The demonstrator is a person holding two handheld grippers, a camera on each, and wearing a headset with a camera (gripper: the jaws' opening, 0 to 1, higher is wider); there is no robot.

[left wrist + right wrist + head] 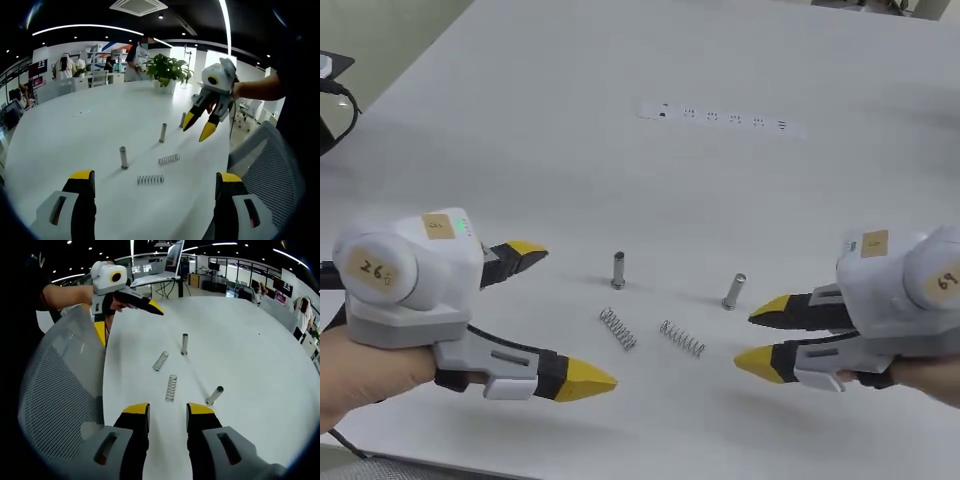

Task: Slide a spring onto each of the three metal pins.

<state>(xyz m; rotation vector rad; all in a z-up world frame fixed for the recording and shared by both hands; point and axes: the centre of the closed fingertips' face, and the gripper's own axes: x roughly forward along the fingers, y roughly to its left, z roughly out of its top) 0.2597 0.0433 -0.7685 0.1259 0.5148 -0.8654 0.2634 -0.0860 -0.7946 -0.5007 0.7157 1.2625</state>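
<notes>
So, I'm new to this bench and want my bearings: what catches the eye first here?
Two yellow-tipped grippers face each other over the white table: the left gripper gapes wide, the right gripper is open more narrowly. Between them stand two metal pins, with two loose springs lying just nearer the person.

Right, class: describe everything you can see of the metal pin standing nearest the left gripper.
The pin is a short, slim cylinder of shiny grey metal. It stands upright on the white table, bare, with no spring on it yet. One spring lies on its side just in front of it, apart from it. Nothing but the table touches the pin.
</notes>
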